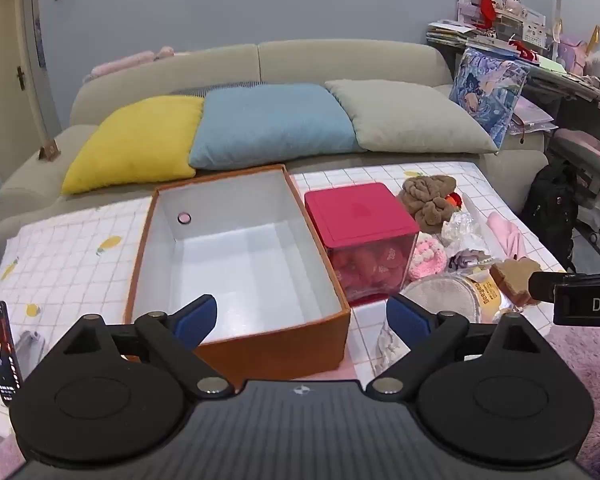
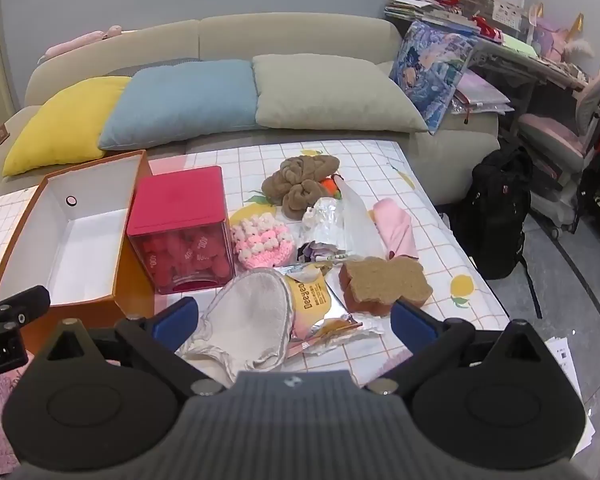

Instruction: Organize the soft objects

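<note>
Two tools hang above the table point(image 2: 380, 168), each with its blue-padded fingers spread wide and nothing between them: the left tool point(image 1: 302, 322) over the near end of the orange box point(image 1: 260, 344), the right tool point(image 2: 296, 322) over the soft-object pile. The box is rectangular, white inside and empty. Beside it stands a square clear container with a red lid point(image 2: 180, 196); the pink pieces inside read "400". The soft objects lie to its right on the grid-patterned cloth: a beige terry mitt point(image 2: 252, 312), a yellow packet point(image 2: 316, 292) printed "Deeyeo", a brown bear-shaped sponge point(image 2: 384, 284), a pink-and-white crocheted piece point(image 2: 260, 240), a knotted brown towel point(image 2: 300, 184) and a folded pink cloth point(image 2: 396, 228).
</note>
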`<state>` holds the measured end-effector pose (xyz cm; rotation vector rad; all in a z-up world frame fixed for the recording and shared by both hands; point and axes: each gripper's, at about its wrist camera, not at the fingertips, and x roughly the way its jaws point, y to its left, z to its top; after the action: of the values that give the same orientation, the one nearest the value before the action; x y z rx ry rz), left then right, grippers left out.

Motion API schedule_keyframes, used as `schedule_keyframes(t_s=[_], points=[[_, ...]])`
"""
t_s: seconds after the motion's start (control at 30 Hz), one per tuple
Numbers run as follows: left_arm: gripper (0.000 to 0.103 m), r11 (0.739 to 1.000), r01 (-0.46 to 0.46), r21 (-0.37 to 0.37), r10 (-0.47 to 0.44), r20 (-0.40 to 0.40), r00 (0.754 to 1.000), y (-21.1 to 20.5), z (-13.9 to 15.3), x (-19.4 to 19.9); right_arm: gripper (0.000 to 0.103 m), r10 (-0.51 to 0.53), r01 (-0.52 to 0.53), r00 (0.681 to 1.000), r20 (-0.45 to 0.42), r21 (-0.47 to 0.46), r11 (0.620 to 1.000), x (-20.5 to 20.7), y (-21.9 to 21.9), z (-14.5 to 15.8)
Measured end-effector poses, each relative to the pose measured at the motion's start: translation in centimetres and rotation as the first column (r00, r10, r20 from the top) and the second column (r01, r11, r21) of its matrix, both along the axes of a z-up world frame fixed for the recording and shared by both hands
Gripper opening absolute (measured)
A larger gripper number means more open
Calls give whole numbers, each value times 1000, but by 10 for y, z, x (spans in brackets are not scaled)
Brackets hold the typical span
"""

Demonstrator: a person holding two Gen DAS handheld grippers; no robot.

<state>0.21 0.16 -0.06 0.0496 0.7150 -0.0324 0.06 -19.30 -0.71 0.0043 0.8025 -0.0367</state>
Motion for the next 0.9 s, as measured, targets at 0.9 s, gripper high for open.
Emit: schedule_keyframes(t_s=[0.9], points=[[103,1000,-15,-21,14,-46,999,5,-9,0,100,8,-9,1000,-8,-42,999,2,7,2]])
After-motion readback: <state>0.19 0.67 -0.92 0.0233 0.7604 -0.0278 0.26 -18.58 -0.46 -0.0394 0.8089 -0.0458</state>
